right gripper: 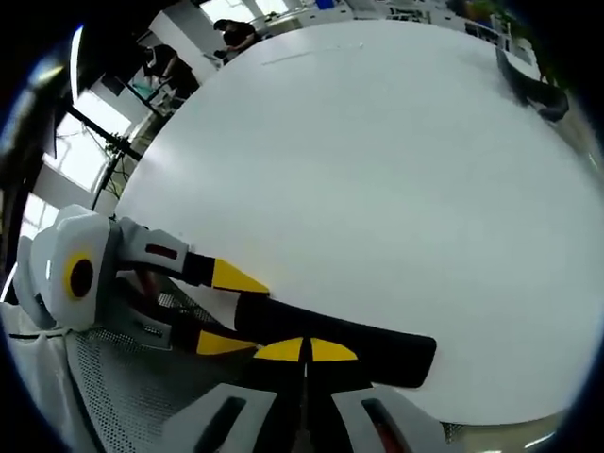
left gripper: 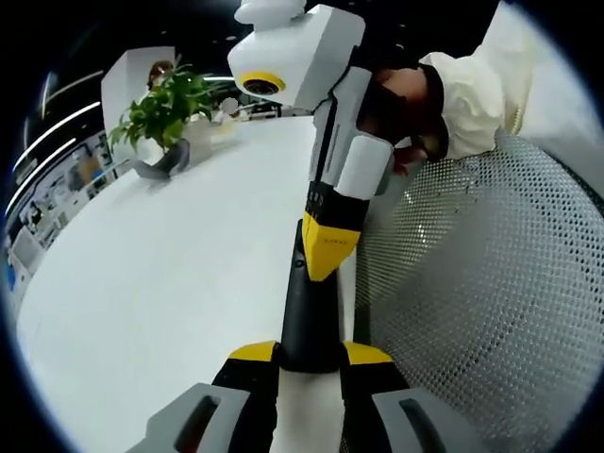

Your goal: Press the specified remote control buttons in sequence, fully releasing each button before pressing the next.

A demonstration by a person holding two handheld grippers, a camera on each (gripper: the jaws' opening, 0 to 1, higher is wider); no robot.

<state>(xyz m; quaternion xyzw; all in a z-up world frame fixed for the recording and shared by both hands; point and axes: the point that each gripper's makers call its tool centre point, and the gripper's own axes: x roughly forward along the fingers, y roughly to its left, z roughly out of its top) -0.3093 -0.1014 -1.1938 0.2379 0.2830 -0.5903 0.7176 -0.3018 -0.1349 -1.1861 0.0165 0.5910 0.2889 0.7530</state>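
Holding the slim black remote control [left gripper: 307, 316] by its near end, the left gripper [left gripper: 310, 354] has its yellow-tipped jaws clamped on either side of it at the bottom centre of the left gripper view. The remote reaches up the frame over the edge of the white round table [left gripper: 179, 283], beside a grey mesh chair back [left gripper: 481, 283]. The right gripper [left gripper: 328, 247] descends from the upper centre, its yellow tips drawn together to a point that touches the remote's top face. In the right gripper view those tips [right gripper: 304, 350] sit at the lower centre against the black body [right gripper: 377, 347], with the left gripper [right gripper: 226, 307] at lower left. A clean press probably needs a steady hold, a straight push, then a full lift clear. A potted green plant [left gripper: 165, 113] stands at upper left.
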